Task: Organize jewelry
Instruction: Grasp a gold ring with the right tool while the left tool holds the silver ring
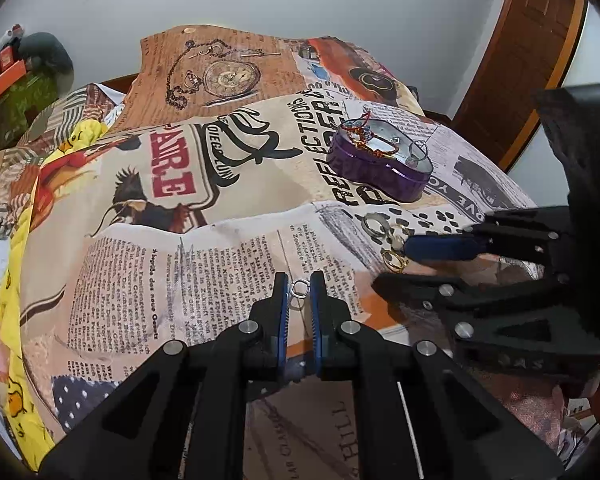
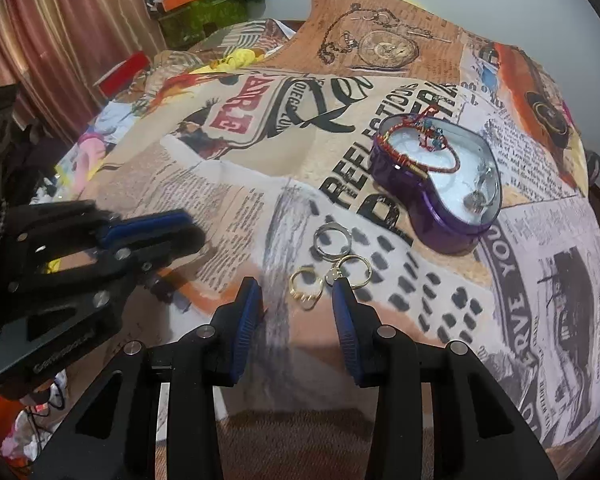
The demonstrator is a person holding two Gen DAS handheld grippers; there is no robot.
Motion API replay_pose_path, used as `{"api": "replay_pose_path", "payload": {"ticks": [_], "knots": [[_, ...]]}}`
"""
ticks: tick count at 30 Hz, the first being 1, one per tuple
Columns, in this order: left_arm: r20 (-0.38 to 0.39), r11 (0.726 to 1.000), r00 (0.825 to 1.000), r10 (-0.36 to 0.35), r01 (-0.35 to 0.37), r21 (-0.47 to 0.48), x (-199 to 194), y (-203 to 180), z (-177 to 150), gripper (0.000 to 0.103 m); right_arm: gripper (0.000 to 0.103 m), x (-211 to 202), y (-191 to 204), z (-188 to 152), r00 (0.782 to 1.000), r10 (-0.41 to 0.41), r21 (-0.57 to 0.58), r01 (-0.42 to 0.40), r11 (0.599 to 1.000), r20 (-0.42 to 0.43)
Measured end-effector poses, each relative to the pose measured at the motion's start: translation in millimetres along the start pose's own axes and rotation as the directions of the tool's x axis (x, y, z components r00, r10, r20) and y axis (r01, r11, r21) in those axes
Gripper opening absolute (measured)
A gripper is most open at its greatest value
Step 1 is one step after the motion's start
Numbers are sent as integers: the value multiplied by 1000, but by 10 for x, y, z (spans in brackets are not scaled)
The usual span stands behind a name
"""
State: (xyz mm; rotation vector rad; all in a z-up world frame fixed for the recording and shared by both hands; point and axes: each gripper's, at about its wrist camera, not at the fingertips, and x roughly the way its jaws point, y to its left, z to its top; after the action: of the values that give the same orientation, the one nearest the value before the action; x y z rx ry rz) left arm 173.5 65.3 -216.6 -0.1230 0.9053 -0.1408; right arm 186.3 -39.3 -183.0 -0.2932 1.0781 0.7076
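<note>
Jewelry lies in two places on the printed cloth (image 2: pixel 228 184): some is already in the purple tin (image 2: pixel 436 216), where a red beaded bracelet (image 2: pixel 424 136) hangs over the rim and a silver ring (image 2: pixel 476 200) sits at the near end, and three loose rings wait on the cloth just in front of the tin. The left gripper (image 1: pixel 299 289) is pinched shut on a small silver ring (image 1: pixel 299 289), held clear of the cloth, presumably so it can be carried to the tin. The right gripper (image 2: pixel 296 300) hangs over the loose rings with its jaws partly apart and nothing between the pads; the gold ring (image 2: pixel 305 289) lies between the fingertips, and the gold keyring-like loop (image 2: pixel 354 270) touches or nearly touches the right fingertip. I judge it is lining up on the gold ring. The plain silver ring (image 2: pixel 332 240) sits just beyond, nearer the tin.

The ring in the left gripper is tiny and partly covered by the pads, so its shape is hard to read. In the left wrist view the right gripper covers part of the loose rings. The tin's far wall hides whatever lies low behind the bracelet.
</note>
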Motion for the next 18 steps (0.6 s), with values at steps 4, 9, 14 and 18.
{"api": "replay_pose_path", "payload": {"ticks": [4,9,14,18], "knots": [[5,1000,1000,1,-1,7,-20,-13,1,9,18,25,4,22,1000,-8,-19,8,1000,-10],[14,1000,1000,-1,1,5,-69,-29,23,9,9,-1,-13,8,1000,-17,-11,17,1000,0],[29,1000,1000,6,-6,17,-141,-78,64,9,9,-99,-54,-4,999,-27,14,27,1000,38],[43,1000,999,10,-11,27,-193,-132,122,9,9,-217,-102,-24,996,-38,30,36,999,75]]}}
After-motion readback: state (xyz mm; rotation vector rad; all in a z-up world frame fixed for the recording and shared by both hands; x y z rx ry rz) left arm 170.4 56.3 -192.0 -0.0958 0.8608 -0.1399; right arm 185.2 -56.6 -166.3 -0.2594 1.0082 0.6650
